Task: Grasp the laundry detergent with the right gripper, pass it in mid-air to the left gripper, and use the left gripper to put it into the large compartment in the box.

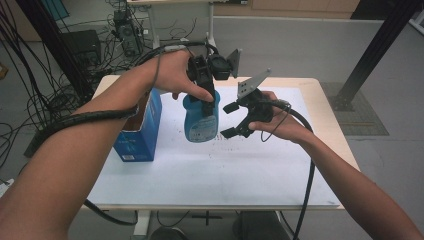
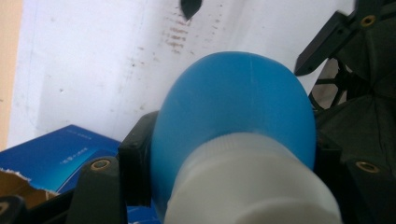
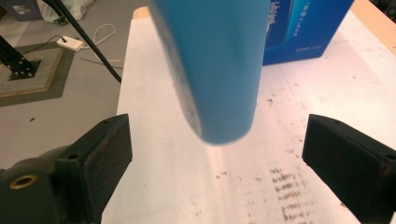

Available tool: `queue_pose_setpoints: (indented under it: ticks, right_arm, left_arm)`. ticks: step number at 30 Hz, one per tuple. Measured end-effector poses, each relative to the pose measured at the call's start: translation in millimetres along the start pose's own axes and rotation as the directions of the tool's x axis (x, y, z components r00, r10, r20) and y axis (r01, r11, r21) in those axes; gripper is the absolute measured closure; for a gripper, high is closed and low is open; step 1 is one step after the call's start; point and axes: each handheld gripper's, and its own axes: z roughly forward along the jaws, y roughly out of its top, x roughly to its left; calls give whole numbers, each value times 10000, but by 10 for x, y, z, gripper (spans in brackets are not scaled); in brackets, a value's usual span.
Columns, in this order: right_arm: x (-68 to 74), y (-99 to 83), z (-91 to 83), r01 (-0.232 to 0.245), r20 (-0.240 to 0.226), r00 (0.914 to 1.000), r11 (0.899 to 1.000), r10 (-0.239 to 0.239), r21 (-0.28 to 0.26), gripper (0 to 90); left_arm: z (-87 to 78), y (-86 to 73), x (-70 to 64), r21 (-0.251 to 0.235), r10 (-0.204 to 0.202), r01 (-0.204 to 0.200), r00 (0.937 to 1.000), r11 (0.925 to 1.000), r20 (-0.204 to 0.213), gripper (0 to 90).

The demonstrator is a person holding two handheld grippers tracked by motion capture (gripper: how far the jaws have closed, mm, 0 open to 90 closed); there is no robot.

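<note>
The tabletop (image 1: 210, 170), covered by a white sheet with dark scuff marks, carries a blue carton (image 1: 139, 131) standing near its left edge, top flap torn open. Just right of the carton, a blue bottle (image 1: 201, 119) with a white cap is held upright, lifted clear of the sheet (the right gripper view shows its rounded bottom hanging above the white surface with the carton behind it). The left tongs (image 1: 209, 95) come down from above and are clamped on the bottle's upper part; in the left gripper view the black jaws press against both sides of the blue shoulder (image 2: 233, 107) just below the white cap (image 2: 252, 182). The right tongs (image 1: 231, 120) sit just to the right of the bottle at about mid-body height, jaws spread wide apart and touching nothing; in the right gripper view the bottle's lower end (image 3: 219, 74) hangs between and beyond the two open pads (image 3: 109, 154)
</note>
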Motion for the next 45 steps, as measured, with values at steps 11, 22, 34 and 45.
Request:
queue_pose_setpoints:
  ticks: [11,22,34,45]
  right_arm:
    - [-6,-129,-284,-418,419,9984,9973,393,599,34]
    - [-20,-340,-641,-1262,1543,9822,9849,1072,1188,38]
    - [19,-538,-899,-1795,2068,9667,9755,1510,1268,39]
    - [62,-648,-978,-1851,2314,9612,9731,1502,1373,40]
  left_arm:
    - [-244,-132,135,-400,-1182,1173,9928,9923,-193,366]
    - [-575,-349,241,-574,-2777,2748,9592,9598,-530,366]
    - [-1021,-640,451,-1038,-5122,5050,8568,8569,-594,367]
    - [-1172,-866,648,-1049,-6635,6587,7480,7451,-154,367]
